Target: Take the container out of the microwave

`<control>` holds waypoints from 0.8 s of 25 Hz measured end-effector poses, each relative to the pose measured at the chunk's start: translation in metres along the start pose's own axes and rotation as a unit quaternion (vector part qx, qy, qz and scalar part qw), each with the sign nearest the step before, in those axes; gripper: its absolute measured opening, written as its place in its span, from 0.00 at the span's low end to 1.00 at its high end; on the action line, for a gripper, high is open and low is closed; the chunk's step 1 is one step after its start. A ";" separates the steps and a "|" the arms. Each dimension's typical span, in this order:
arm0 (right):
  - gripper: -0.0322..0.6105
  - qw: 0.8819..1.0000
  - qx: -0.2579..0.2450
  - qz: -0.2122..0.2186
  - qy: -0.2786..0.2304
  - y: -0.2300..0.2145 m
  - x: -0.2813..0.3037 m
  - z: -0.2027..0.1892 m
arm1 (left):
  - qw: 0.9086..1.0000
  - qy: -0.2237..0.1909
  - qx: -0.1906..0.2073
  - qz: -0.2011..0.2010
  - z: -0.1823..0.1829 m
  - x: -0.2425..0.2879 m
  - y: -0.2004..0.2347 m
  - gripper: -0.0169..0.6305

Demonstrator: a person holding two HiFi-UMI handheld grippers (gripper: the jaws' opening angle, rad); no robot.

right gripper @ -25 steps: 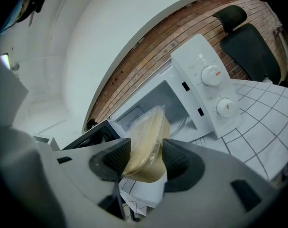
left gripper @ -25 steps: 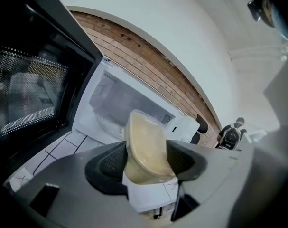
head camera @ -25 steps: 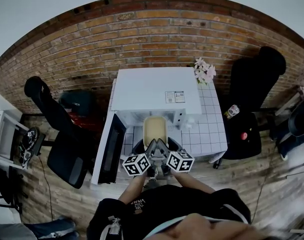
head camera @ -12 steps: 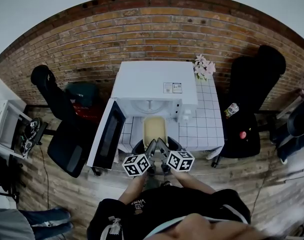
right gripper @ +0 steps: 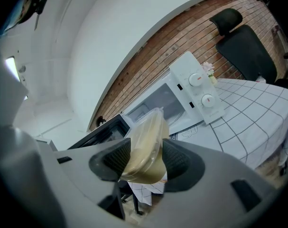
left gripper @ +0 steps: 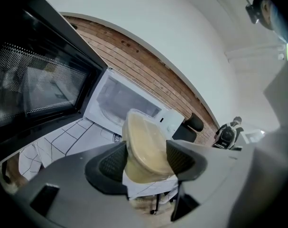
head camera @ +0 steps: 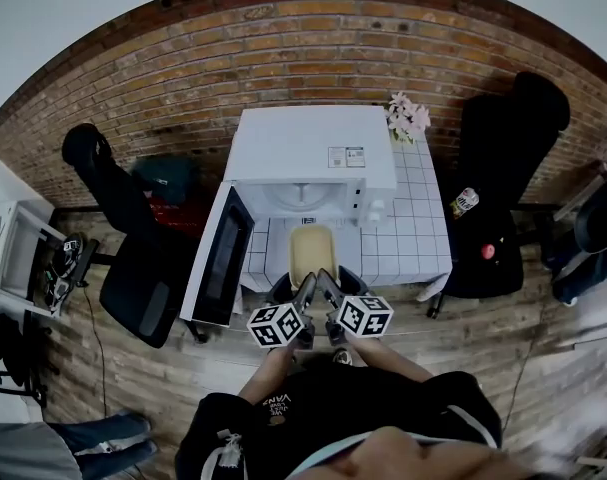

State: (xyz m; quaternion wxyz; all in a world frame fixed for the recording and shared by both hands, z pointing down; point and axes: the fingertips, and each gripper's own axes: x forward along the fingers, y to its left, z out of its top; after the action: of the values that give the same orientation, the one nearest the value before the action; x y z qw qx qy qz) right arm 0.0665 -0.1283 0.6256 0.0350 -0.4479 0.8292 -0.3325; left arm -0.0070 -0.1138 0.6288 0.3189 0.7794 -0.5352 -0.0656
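Observation:
A clear plastic container (head camera: 311, 251) of beige food hangs above the white tiled table (head camera: 415, 243), in front of the white microwave (head camera: 313, 153) and outside its cavity. The microwave door (head camera: 221, 268) stands swung open to the left. My left gripper (head camera: 296, 290) and right gripper (head camera: 332, 288) both grip the container's near end side by side. In the left gripper view the pads press on the container (left gripper: 144, 144) at the gripper (left gripper: 146, 164). In the right gripper view the container (right gripper: 146, 141) is likewise clamped by the gripper (right gripper: 144, 161).
A vase of pink flowers (head camera: 407, 118) stands on the table to the right of the microwave. Black office chairs stand on the left (head camera: 133, 268) and right (head camera: 503, 158). A can (head camera: 464, 201) sits near the right chair. The floor is wood planks.
Both grippers have drawn back toward me with the container, which has come from the microwave's mouth out over the front part of the table.

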 end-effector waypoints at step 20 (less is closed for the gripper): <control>0.37 0.994 0.012 -0.080 -0.069 0.047 -0.016 -0.020 | 0.994 0.054 0.034 -0.093 0.014 -0.043 0.011 0.44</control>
State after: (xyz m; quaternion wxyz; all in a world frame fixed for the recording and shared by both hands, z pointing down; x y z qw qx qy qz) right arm 0.0350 -0.0874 0.6096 0.0710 -0.5343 0.7822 -0.3125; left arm -0.0401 -0.0841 0.6140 0.3132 0.8385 -0.4444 -0.0348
